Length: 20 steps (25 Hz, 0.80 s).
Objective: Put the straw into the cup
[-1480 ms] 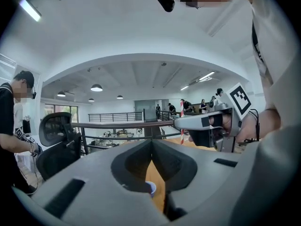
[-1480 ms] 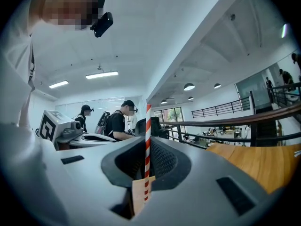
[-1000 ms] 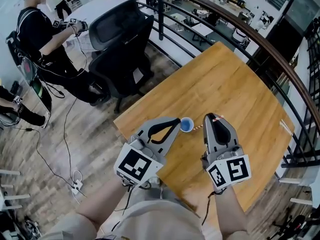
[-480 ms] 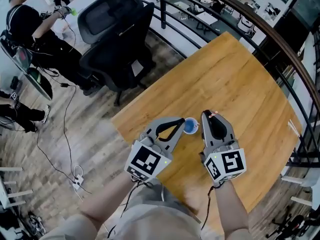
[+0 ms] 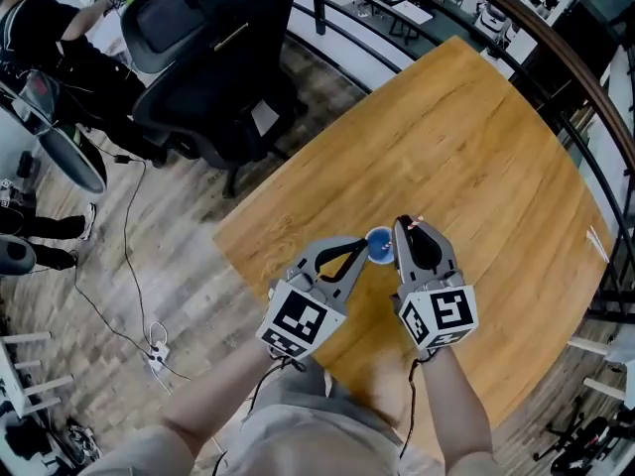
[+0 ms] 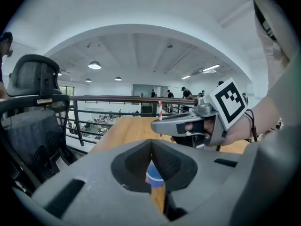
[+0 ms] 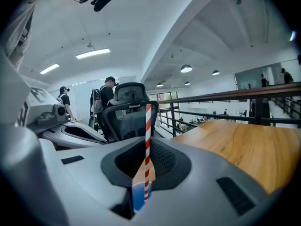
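Observation:
A small blue cup [image 5: 379, 246] hangs at the tips of my left gripper [image 5: 363, 245], which is shut on the cup's left rim over the near part of the wooden table [image 5: 466, 157]. My right gripper [image 5: 404, 228] sits just right of the cup, shut on a red-and-white striped straw [image 5: 415, 223]. In the right gripper view the straw [image 7: 148, 126] stands upright between the closed jaws, its lower end at the cup [image 7: 138, 197]. From the left gripper [image 6: 151, 142] I see the cup [image 6: 154, 175] below the joined tips, and the straw [image 6: 160, 108] beyond them.
A black office chair [image 5: 213, 58] stands off the table's left side. A dark railing [image 5: 556, 58] curves behind the table. A seated person [image 5: 40, 38] is at the upper left, and cables [image 5: 129, 266] trail over the wood floor beside the table's near-left edge.
Both grippers have sunk together toward the table, keeping the cup and the straw between their tips. The head view has drifted, so the chair and the person sit higher in frame.

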Tool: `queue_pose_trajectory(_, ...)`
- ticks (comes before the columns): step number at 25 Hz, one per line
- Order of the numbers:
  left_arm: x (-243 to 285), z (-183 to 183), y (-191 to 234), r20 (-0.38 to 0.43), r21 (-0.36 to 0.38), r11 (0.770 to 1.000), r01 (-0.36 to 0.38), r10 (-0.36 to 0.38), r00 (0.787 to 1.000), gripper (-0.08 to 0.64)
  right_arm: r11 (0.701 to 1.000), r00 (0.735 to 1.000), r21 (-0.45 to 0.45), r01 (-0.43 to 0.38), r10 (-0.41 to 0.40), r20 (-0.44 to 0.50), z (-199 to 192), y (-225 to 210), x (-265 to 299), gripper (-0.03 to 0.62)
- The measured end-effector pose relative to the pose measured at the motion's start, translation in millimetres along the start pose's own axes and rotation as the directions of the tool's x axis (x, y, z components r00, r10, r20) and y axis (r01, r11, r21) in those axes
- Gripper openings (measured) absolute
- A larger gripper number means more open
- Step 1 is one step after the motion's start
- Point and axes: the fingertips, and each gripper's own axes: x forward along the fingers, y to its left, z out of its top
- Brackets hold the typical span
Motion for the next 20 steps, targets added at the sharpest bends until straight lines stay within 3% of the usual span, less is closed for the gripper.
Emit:
queue_pose_trajectory(11,13.7,-60.1,-2.4,-0.119,-0.018,1.0,0.006,-0.008,0.993,0.014,0.996,0.997,0.089,0.019,-0.013,-0.071,-58.1,-12.6,20.7,0.035)
queue_pose_trajectory(20,13.5,-56.5,-4.2,-0.111,-0.026,0.999,0.031,-0.033,0.993,0.014,0.995,0.993,0.1,0.027,-0.015,-0.12,-67.0,-10.9,25.4,0.053)
